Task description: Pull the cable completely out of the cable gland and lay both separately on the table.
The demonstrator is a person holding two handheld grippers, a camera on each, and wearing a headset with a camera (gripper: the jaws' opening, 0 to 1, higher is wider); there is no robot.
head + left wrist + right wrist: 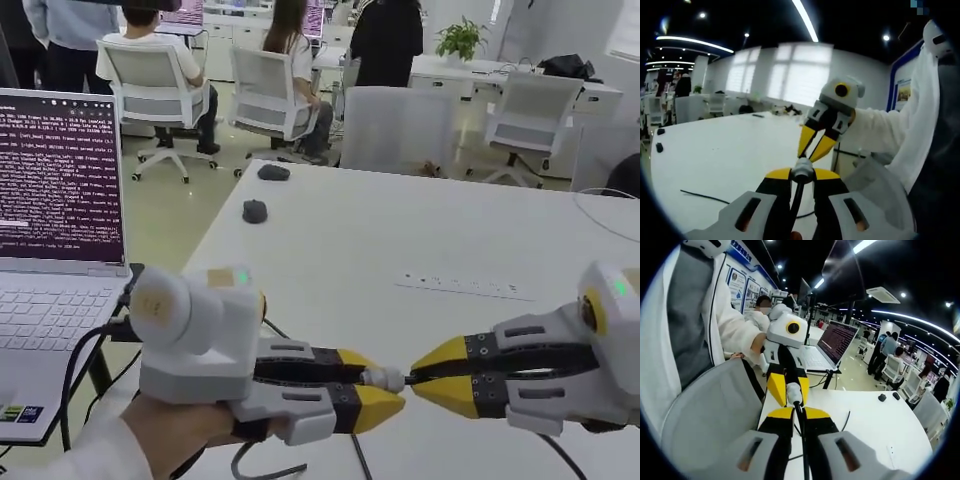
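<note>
Clamping cable gland (pixel 383 378), left gripper (pixel 802 175) jaws; right gripper (pixel 414 377) jaws pinching adjoining cable (pixel 802 440).

The laptop (pixel 60 300) and right gripper (pixel 418 379) are cut by the edges.

Open-plan office behind a white table (pixel 420 230).
Pale swivel chairs (pixel 150 70) stood on a light floor (pixel 170 210) by white desks (pixel 450 68), one bearing a potted plant (pixel 462 38). An open laptop (pixel 50 200) sat at the left, bright windows (pixel 790 75) lined one wall, and strip lights (pixel 805 20) crossed the dark ceiling.
</note>
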